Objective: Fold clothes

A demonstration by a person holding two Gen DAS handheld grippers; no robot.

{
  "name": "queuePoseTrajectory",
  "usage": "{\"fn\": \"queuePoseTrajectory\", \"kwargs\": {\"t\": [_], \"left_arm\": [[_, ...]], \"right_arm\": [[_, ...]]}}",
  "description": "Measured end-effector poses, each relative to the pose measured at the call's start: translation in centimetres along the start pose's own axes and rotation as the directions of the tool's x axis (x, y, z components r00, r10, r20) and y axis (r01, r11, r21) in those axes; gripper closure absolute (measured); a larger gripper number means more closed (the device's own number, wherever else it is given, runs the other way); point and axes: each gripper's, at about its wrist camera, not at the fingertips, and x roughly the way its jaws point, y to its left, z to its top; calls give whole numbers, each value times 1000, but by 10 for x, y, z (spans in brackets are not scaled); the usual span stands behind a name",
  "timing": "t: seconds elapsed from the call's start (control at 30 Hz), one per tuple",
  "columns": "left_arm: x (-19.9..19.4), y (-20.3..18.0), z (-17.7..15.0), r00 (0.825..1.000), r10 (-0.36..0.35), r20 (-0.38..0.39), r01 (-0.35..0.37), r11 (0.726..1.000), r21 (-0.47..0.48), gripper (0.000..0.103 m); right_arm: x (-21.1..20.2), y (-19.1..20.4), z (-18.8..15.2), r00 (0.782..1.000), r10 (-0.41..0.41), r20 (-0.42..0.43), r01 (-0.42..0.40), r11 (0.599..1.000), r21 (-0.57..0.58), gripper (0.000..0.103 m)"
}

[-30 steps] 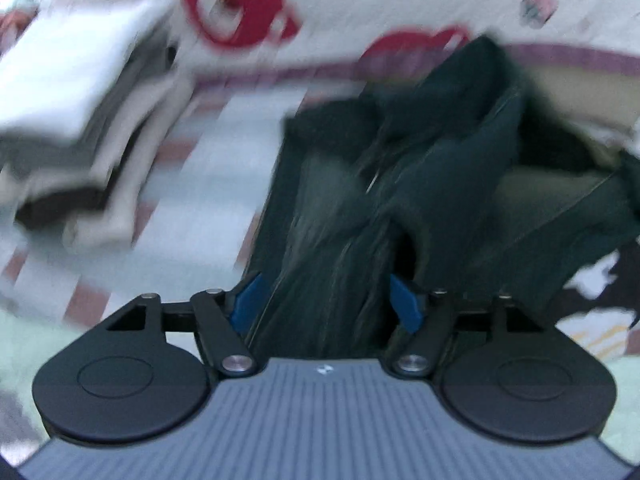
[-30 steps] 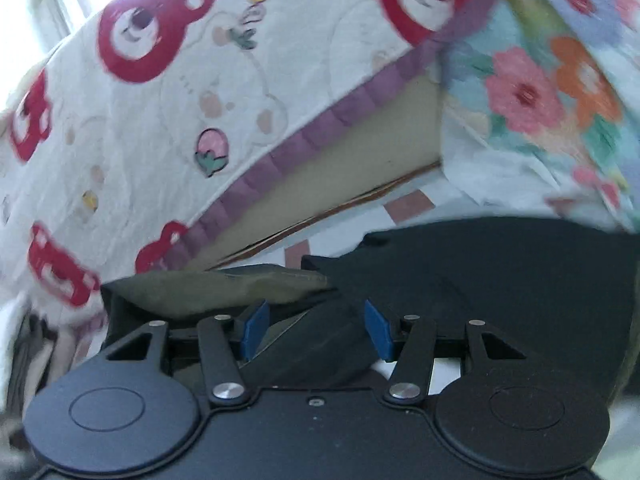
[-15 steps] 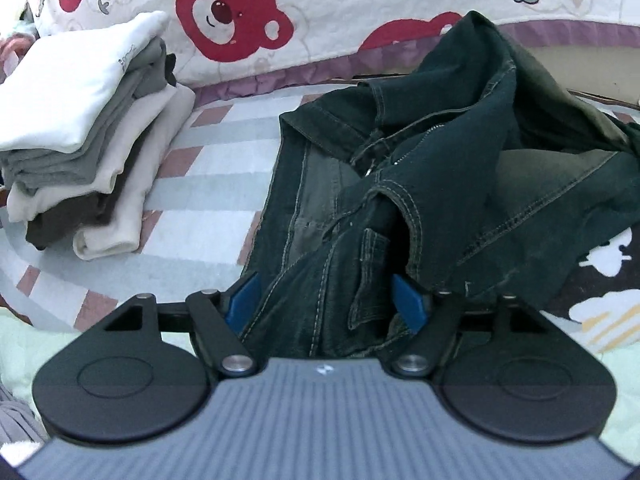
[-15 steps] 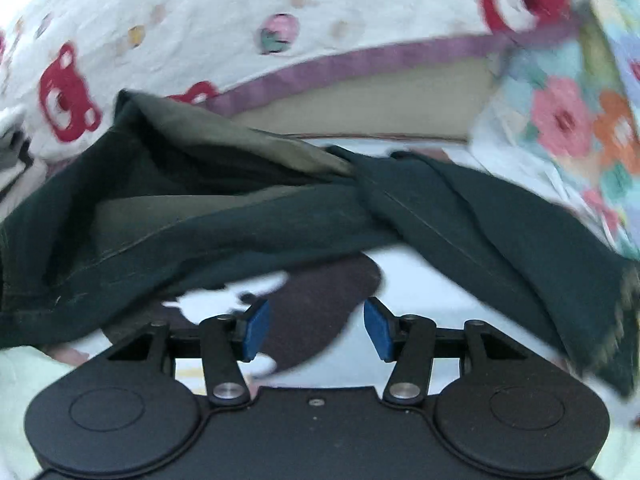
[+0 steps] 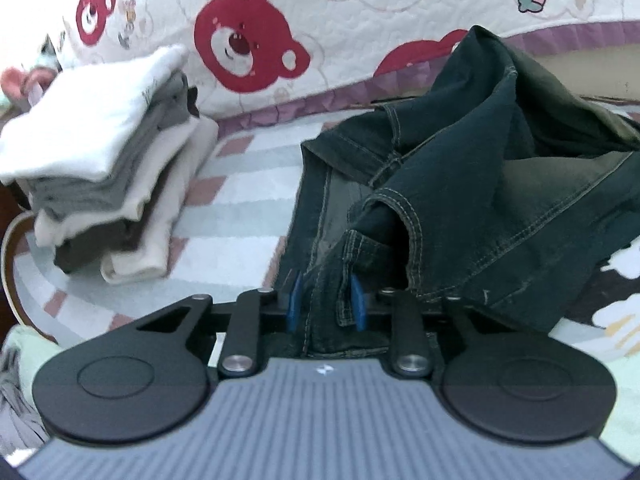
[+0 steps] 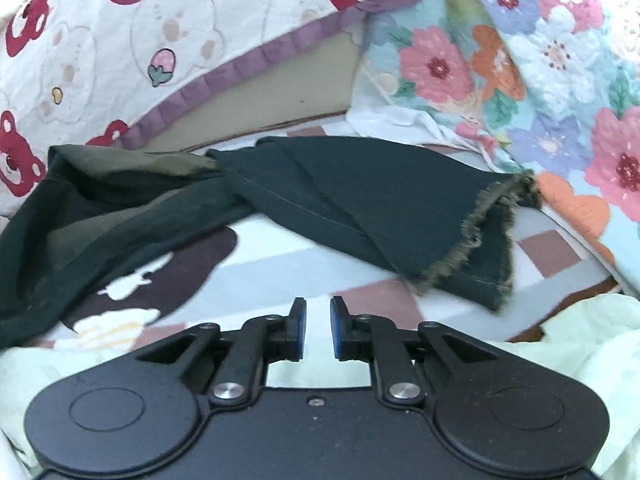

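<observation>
Jeans (image 5: 480, 184), dark green-blue denim, are sprawled in a crumpled heap across the striped and cartoon-print bed sheet (image 5: 240, 216), waistband end near the left claw and one leg running off to the right, where its frayed hem (image 6: 476, 240) lies flat by the floral quilt (image 6: 540, 60). Behind all that hangs a white bear-print blanket (image 5: 360, 20) with a purple edge. Over on the left of the sheet, well apart from the jeans, sits a stack of folded clothes (image 5: 104, 160), white on top, grey and brown under it. Left claw (image 5: 326, 304) is closing on a seamed fold of the waistband, blue pads tight on both sides of the denim. Right claw (image 6: 318, 328) is closing too with just a narrow gap, nothing between the pads, hovering over bare sheet just short of that frayed hem
</observation>
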Motion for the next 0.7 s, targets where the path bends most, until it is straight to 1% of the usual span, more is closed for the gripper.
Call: {"fn": "queuePoseTrajectory", "kwargs": {"t": [0.07,0.13,0.2,0.23,0.27,0.3,0.33,0.37,0.4,0.43,0.47,0.5,0.53,0.57,0.63,0.67,0.7], "left_arm": [[1,-1,1,1000,12,4,-12,1000,9,78],[1,-1,1,1000,21,11,-21,1000,8,78],[-1,-2,3,998,44,34,-45,999,21,79],[-2,-3,4,996,69,48,-71,997,38,78],[0,-5,4,991,117,58,-120,990,67,77],[2,-7,5,983,173,62,-178,980,94,77],[5,-8,5,971,228,69,-234,966,112,80],[9,-6,7,956,282,76,-289,950,117,81],[12,-2,9,946,316,78,-323,940,112,81],[16,5,11,944,321,70,-327,941,92,81],[17,13,14,947,317,58,-320,945,66,81],[17,21,16,954,298,40,-299,954,29,81],[16,28,17,960,280,30,-280,960,-2,80],[12,32,18,964,265,36,-265,964,-20,78],[1,33,20,968,240,77,-238,971,-31,78],[-5,29,20,968,229,106,-228,974,-22,77],[-9,25,21,966,219,134,-220,975,-8,77]], "right_arm": [[6,-9,4,1000,-19,0,19,999,-40,87],[14,-18,9,999,-33,-11,32,998,-58,83],[23,-30,15,999,-35,-25,33,998,-59,73],[27,-34,18,999,-31,-34,29,997,-64,72],[31,-38,21,999,-28,-43,24,997,-73,70],[36,-42,25,998,-24,-53,19,996,-83,66],[42,-45,28,998,-20,-62,15,996,-90,64],[48,-49,31,997,-17,-70,10,995,-96,58],[54,-52,35,997,-19,-78,11,995,-104,55],[62,-54,37,996,-28,-86,18,993,-115,55],[69,-55,39,995,-41,-96,29,991,-130,52],[77,-56,41,993,-54,-105,38,989,-144,49],[84,-57,42,991,-69,-112,50,985,-163,48],[92,-57,42,989,-85,-119,62,980,-188,47],[106,-55,41,985,-110,-135,74,967,-243,48],[110,-56,43,985,-114,-129,79,966,-248,61],[112,-59,48,986,-115,-118,84,968,-236,79]]}}
